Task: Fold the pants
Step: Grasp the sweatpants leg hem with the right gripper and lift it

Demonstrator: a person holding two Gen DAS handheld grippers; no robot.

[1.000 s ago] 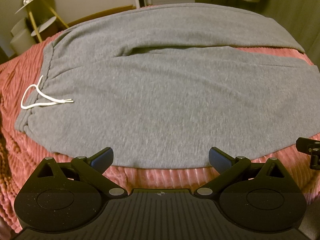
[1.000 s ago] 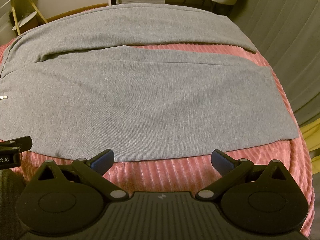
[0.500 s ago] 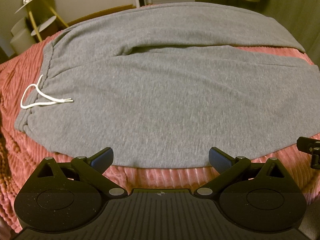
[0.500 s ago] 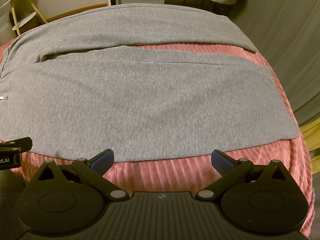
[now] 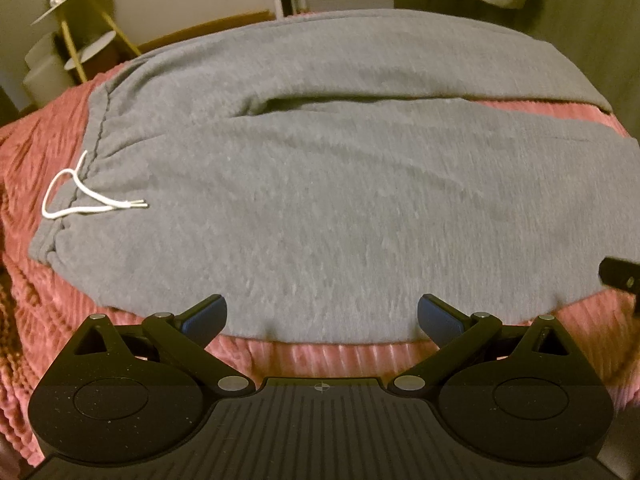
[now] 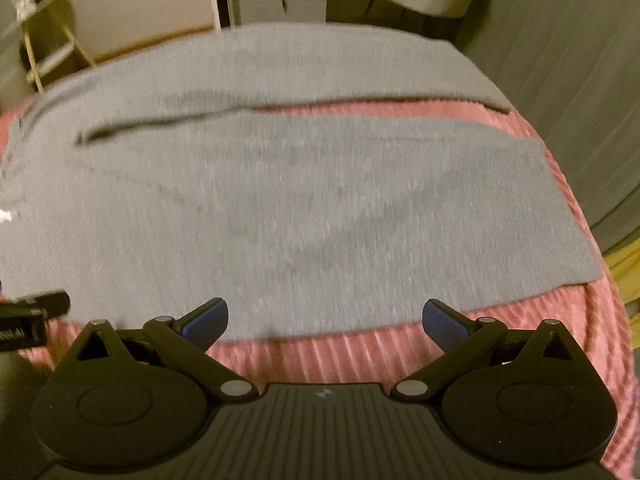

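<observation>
- Jaws, both units: the left gripper [image 5: 322, 314] and the right gripper [image 6: 325, 316] each hold their blue-tipped jaws spread wide with nothing between them. Both sit at the near long edge of the pants, the tips overlapping that edge in view; contact with the fabric cannot be determined.
- Bed cover [image 5: 48, 320]: pink, ribbed, lying under the pants and showing on the near side of the pants, past the waistband end and past the cuff end [image 6: 568, 320].
- Pants [image 5: 340, 208]: grey, laid flat on the bed cover and spread lengthwise across both views [image 6: 320, 208]. The waistband is at the end under the left gripper's view; the cuffs are at the end under the right gripper's view.
- Pant legs: the near leg [image 6: 360, 200] lies beside the far leg [image 6: 280, 68]. A narrow strip of bed cover shows between them toward the cuffs, closing toward the crotch.
- Side shelf [image 5: 76, 52]: gold-framed, standing beyond the waistband end of the pants.
- Drawstring [image 5: 84, 200]: white, looped at the waistband, with both loose ends resting on the grey fabric.
- The right wrist view is motion-blurred; fine detail on the cuffs cannot be determined.
</observation>
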